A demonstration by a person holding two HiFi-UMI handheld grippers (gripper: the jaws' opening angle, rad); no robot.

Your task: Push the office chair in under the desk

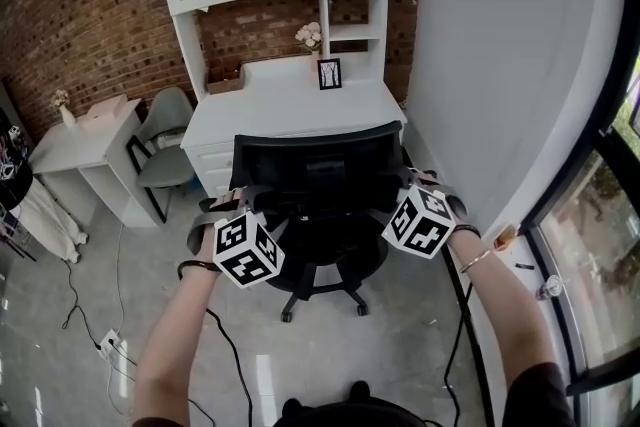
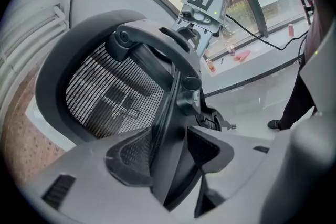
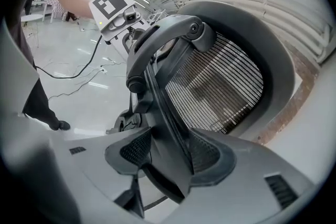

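A black mesh office chair (image 1: 310,165) stands in front of the white desk (image 1: 290,105), its backrest toward me and its wheeled base out on the floor. My left gripper (image 1: 235,200) is at the backrest's left edge. In the left gripper view, the left gripper (image 2: 168,152) has the backrest's black frame (image 2: 173,92) between its pads, which seem to touch both sides. My right gripper (image 1: 405,187) is at the backrest's right edge. In the right gripper view, the right gripper (image 3: 168,152) stands spread wide, straddling the frame (image 3: 157,97) without a clear squeeze.
A grey side chair (image 1: 165,140) and a small white table (image 1: 90,130) stand left of the desk. A framed picture (image 1: 329,73) and flowers (image 1: 310,35) sit on the desk. Cables and a power strip (image 1: 108,343) lie on the floor. A white wall (image 1: 500,65) and window run along the right.
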